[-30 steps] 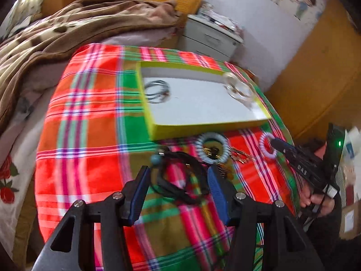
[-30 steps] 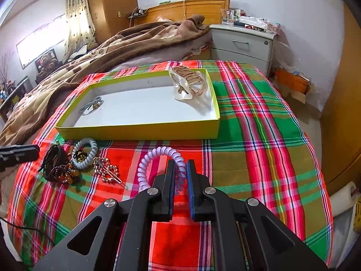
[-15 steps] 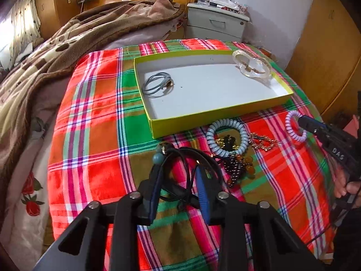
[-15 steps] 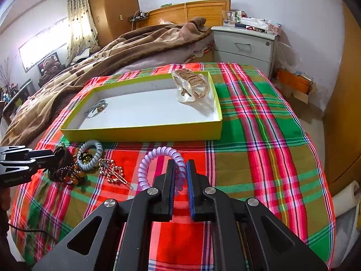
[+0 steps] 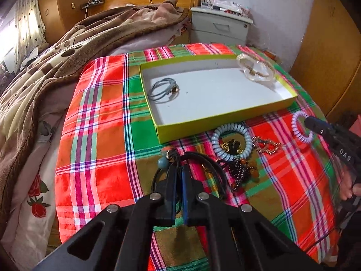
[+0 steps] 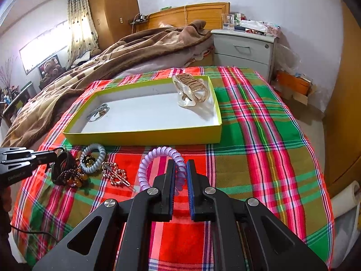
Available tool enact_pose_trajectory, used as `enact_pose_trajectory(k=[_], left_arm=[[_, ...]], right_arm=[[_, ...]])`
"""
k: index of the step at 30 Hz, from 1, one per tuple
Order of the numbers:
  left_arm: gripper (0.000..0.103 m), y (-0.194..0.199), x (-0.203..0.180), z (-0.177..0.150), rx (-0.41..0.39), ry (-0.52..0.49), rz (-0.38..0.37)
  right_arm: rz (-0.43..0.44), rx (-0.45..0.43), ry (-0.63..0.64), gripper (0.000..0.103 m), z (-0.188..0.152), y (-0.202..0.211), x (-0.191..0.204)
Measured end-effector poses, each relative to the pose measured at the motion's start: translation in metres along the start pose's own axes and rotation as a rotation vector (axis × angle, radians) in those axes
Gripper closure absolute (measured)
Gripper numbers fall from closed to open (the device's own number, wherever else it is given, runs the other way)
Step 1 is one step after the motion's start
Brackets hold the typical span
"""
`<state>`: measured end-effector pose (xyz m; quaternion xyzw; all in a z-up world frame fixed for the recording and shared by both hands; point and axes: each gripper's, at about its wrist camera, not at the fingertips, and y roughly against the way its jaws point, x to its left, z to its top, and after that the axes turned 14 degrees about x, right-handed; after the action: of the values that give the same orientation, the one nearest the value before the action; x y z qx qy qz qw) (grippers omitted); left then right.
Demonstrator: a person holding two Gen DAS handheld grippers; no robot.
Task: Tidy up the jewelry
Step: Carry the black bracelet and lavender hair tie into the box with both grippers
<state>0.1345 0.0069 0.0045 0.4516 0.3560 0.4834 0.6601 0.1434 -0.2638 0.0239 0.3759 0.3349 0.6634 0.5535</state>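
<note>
L jaws closed since prior | L gripper (image 5: 178,169) pinches black cord necklace (image 5: 203,158) | R gripper (image 6: 180,169) grips lilac coil (image 6: 158,155)

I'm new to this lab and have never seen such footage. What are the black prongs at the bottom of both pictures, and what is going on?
Each picture comes from a camera mounted on a hand-held gripper, looking along its two fingers. A person holds one in each hand. The left gripper is shut on a black cord necklace with blue beads. The right gripper is shut on a lilac spiral hair tie. On the plaid cloth lie a pale blue spiral hair tie, more jewelry, and a yellow-green tray holding a clear hair claw.
</note>
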Motion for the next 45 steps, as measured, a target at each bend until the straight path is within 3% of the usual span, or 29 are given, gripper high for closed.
enact_pose_trajectory(k=[16, 23, 35, 45], left_arm=[[0.099, 0.033, 0.026, 0.009, -0.094, 0.088, -0.11], [0.099, 0.043, 0.03, 0.021, -0.123, 0.083, -0.143], [0.099, 0.035, 0.032, 0.074, -0.154, 0.06, -0.219], [0.099, -0.005, 0.029, 0.124, -0.099, 0.063, -0.3]], right_arm=[[0.001, -0.053, -0.001, 0.093, 0.015, 0.016, 0.003], [0.013, -0.068, 0.026, 0.093, 0.033, 0.017, 0.011], [0.035, -0.047, 0.067, 0.093, 0.083, -0.009, 0.025], [0.038, 0.032, 0.083, 0.093, 0.124, -0.058, 0.03]])
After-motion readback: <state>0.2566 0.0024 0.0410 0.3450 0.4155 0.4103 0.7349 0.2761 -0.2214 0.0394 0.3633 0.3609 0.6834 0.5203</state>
